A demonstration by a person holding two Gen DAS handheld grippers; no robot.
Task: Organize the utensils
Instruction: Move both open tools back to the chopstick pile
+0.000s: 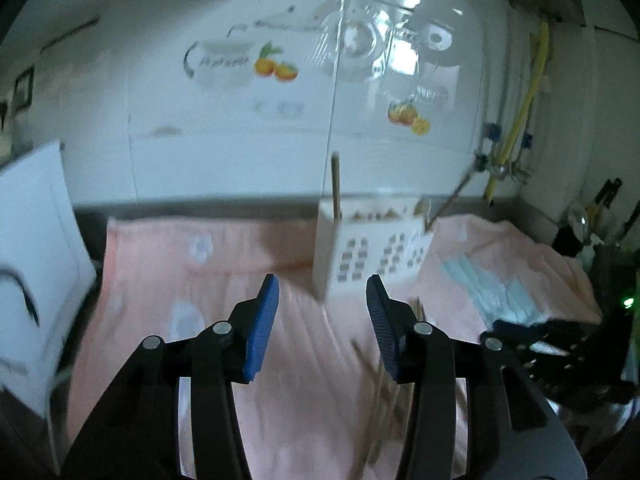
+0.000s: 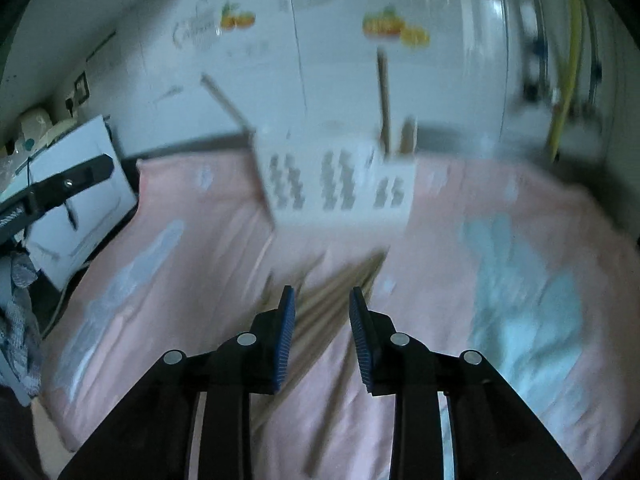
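While both grippers hang over the pink cloth (image 2: 200,280), neither holds anything. Right gripper (image 2: 322,300): jaws narrow gap, nothing pinched, hovering right over the loose chopsticks (image 2: 340,284). Left gripper (image 1: 323,300): jaws wider apart, empty, only cloth between pads; a few loose sticks show just right of it, blurred.

Progress, my read: partly done. Some sticks already stand in the white holder (image 2: 340,184), rest still on cloth. Can't count either lot, too much blur.

Loose pile: lies flat, between right gripper and holder, near holder's front. Long axis runs diagonal in right view, near-left to far-right, far ends aimed toward the holder's right front corner. Sticks roughly parallel, bundled close. Which end is tip vs butt: can't tell.

Holder further back on the cloth, near the tiled wall (image 1: 240,120). Sticks in it: one in left compartment (image 2: 226,102) leaning out to the left, one on right side (image 2: 384,96) near upright. Left view also shows a thin dark one (image 1: 452,196) leaning right.

Left to do: pick the flat bundle, stand it in.
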